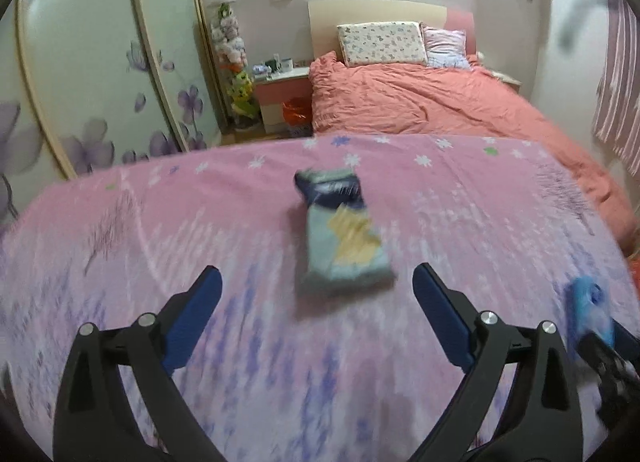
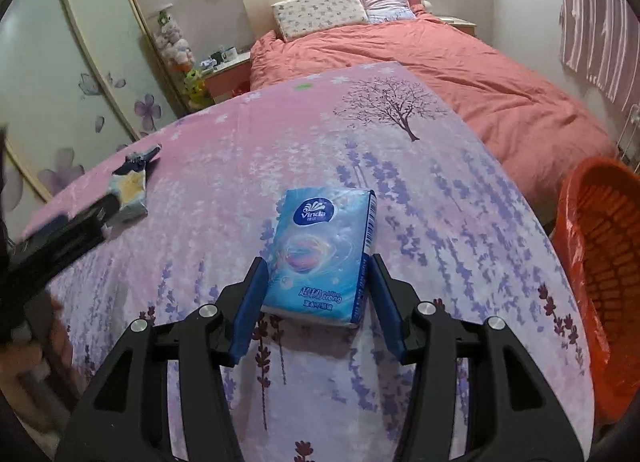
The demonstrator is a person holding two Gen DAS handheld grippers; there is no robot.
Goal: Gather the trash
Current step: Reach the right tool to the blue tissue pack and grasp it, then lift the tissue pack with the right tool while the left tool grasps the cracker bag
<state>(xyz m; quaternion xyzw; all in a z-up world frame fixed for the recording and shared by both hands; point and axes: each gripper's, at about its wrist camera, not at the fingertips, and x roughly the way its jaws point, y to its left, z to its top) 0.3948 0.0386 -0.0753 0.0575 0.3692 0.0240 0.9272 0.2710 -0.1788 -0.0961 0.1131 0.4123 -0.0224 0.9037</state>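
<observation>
- Tissue pack [image 2: 324, 254]: blue plastic wrap, white oval "Vinda" logo near its far end, pink-and-blue swirl at mid-face, barcode along the right edge. It lies flat on the pink floral cloth [image 2: 248, 149], long axis running toward 12 o'clock, near the middle of the table.
- Right gripper [image 2: 318, 290]: pitched down at the cloth, blue pads on either side of the pack's near end. The left pad sits against the pack's edge; the right pad appears to touch or stand just off the barcode side. Grip reads as clamped on the tissue pack; the pack is not lifted off the cloth.
- Crumpled wrapper [image 1: 340, 229]: pale blue with a yellow patch and a dark navy far end, blurred in the left wrist view. It lies on the cloth at 12 o'clock from the left gripper [image 1: 316, 294], beyond the fingertips.
- Left gripper: jaws spread wide, nothing between them, tilted down.
- Orange basket [image 2: 600, 262]: lined with a red bag, at 3 o'clock beside the table edge.
</observation>
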